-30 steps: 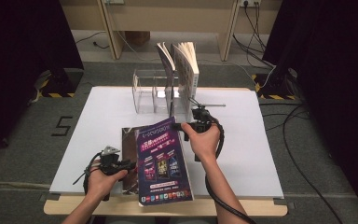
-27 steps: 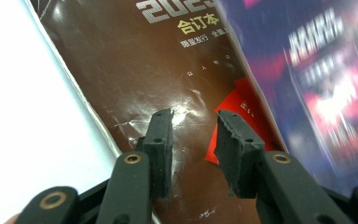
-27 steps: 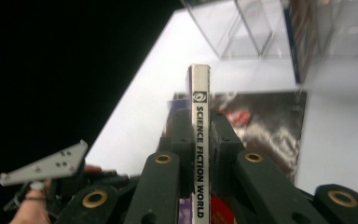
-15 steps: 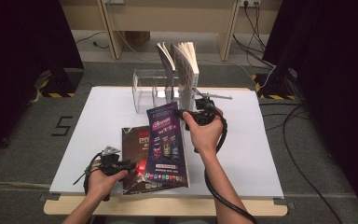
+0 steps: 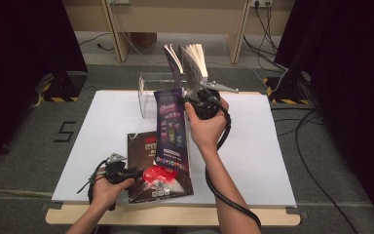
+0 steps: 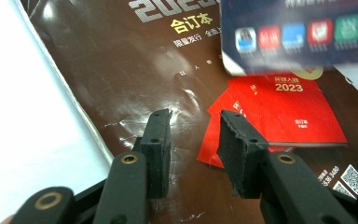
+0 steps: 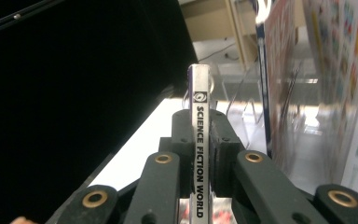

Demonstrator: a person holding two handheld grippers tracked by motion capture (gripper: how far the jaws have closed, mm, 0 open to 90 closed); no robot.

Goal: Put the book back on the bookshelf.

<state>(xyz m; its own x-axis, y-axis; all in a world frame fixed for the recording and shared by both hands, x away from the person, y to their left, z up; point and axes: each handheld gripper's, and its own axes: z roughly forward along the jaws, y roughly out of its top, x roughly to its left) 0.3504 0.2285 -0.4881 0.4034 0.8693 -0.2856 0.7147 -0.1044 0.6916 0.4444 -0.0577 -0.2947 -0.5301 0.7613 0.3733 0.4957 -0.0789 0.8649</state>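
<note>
My right gripper (image 5: 189,102) is shut on the spine of a purple magazine (image 5: 171,129) and holds it upright above the white tabletop (image 5: 102,126), its lower edge hanging over a brown magazine (image 5: 148,146). In the right gripper view the jaws (image 7: 199,122) clamp the spine (image 7: 199,154), which reads SCIENCE FICTION WORLD. The brown magazine (image 6: 121,70) lies flat near the front edge, with a red booklet printed on its cover. My left gripper (image 5: 134,174) rests at its left edge. Its jaws (image 6: 193,135) stand open just over the cover with nothing between them.
A clear acrylic rack (image 5: 148,92) stands at the back of the table, with open books (image 5: 190,61) upright in it just behind the right hand. In the right gripper view those books (image 7: 340,70) are close on the right. Cables trail across the floor.
The right gripper has lifted the purple magazine off the brown one, swung it upright and carried it up and back toward the rack. The left gripper has stayed put.
</note>
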